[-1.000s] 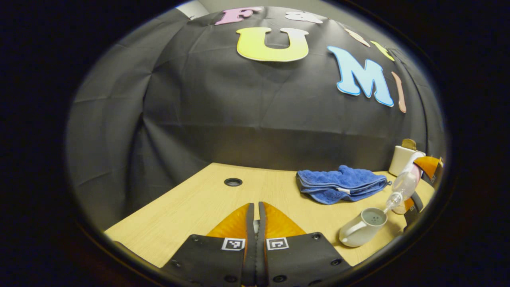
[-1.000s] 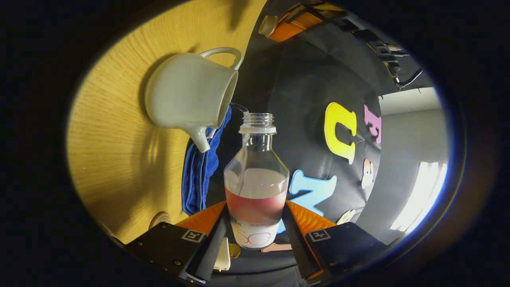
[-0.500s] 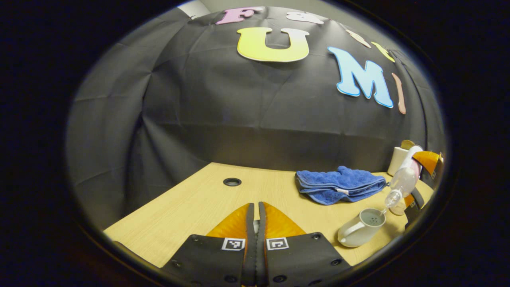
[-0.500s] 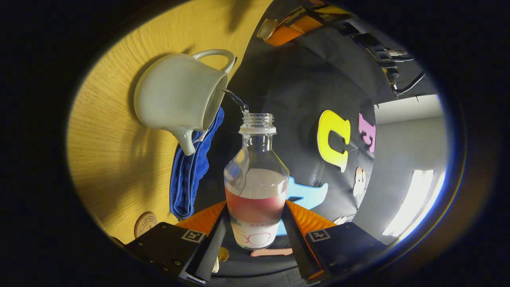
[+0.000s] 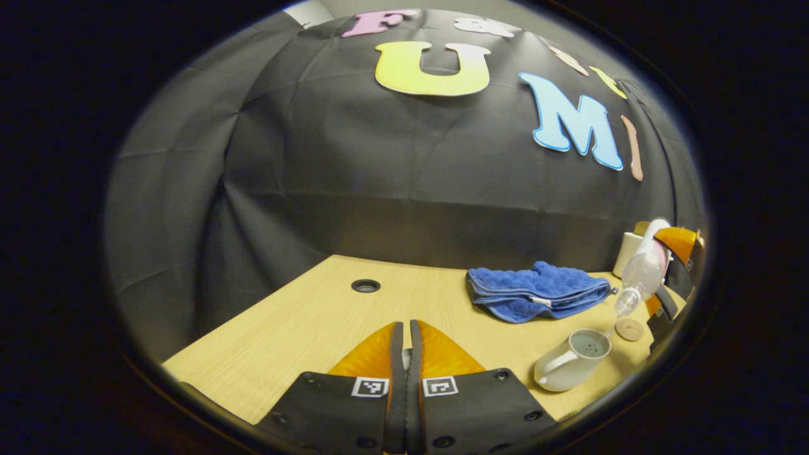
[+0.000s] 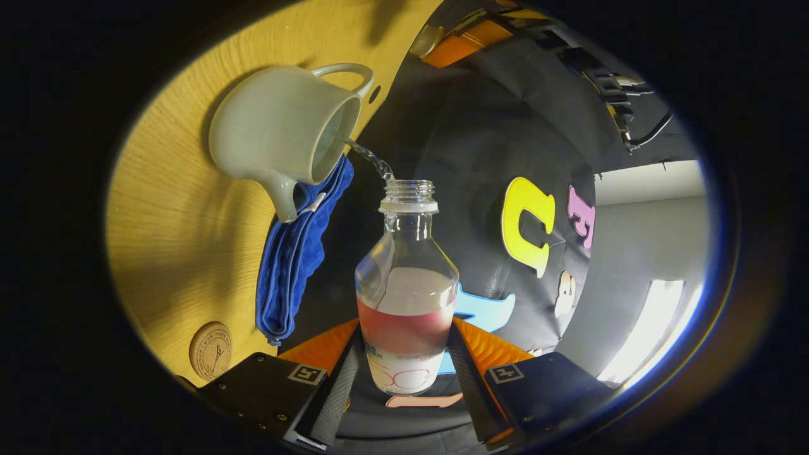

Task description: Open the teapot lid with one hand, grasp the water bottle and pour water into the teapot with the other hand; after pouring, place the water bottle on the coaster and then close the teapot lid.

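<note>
The right gripper [image 6: 404,354] has its fingers clamped on the clear plastic water bottle with a pink label [image 6: 407,297], tipped so its long axis points neck-first at the open mouth of the pale ceramic teapot [image 6: 284,126] on the wooden bench [image 6: 177,221]; a thin stream [image 6: 370,158] bridges neck and mouth; the round cork coaster [image 6: 211,351] lies near the gripper, beyond the folded blue towel [image 6: 297,253]. The left gripper view sets the coaster [image 5: 629,329] just beside the teapot [image 5: 572,368]; the left gripper [image 5: 406,354], well apart, has fingers pressed together; what they pinch cannot be told.
</note>
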The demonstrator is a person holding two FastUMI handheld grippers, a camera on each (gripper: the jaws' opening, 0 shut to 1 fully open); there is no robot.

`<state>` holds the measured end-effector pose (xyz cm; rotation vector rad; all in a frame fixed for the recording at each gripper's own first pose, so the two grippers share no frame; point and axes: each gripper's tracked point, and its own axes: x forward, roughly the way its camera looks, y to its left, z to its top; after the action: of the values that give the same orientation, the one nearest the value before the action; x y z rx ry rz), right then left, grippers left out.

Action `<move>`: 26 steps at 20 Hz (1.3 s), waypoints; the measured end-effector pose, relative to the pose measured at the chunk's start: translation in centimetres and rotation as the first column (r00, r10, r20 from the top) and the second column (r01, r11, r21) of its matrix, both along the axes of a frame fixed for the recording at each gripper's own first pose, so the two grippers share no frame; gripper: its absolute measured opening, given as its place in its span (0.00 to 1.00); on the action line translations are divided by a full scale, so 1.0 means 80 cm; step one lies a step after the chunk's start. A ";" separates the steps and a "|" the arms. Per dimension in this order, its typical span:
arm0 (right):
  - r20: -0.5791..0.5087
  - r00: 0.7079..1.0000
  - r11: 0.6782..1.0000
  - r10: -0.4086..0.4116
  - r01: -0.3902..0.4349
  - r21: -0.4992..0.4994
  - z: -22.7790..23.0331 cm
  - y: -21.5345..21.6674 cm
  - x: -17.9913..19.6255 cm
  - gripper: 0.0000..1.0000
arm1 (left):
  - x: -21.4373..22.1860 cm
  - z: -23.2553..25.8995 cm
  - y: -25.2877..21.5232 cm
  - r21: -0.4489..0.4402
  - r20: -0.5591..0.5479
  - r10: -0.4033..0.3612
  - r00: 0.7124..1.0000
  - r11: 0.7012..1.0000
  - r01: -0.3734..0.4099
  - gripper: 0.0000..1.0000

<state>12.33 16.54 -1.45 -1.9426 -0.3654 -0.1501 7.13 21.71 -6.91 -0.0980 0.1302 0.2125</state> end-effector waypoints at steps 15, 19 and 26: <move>0.018 0.999 0.996 0.034 -0.032 -0.087 0.005 0.003 0.004 0.78 | 0.001 -0.003 -0.001 0.000 -0.015 -0.011 1.000 1.000 0.011 0.06; 0.034 0.998 0.993 0.049 -0.045 -0.109 0.005 0.007 0.000 0.78 | 0.000 -0.003 0.000 -0.002 -0.016 -0.013 1.000 1.000 0.013 0.05; 0.012 0.997 0.985 0.074 -0.071 -0.154 0.001 0.017 -0.001 0.78 | 0.000 -0.001 0.000 -0.006 -0.011 -0.015 1.000 1.000 0.015 0.05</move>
<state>12.22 17.87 -1.38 -2.0777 -0.4706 -0.0940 7.13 21.71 -6.98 -0.1014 0.1425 0.1974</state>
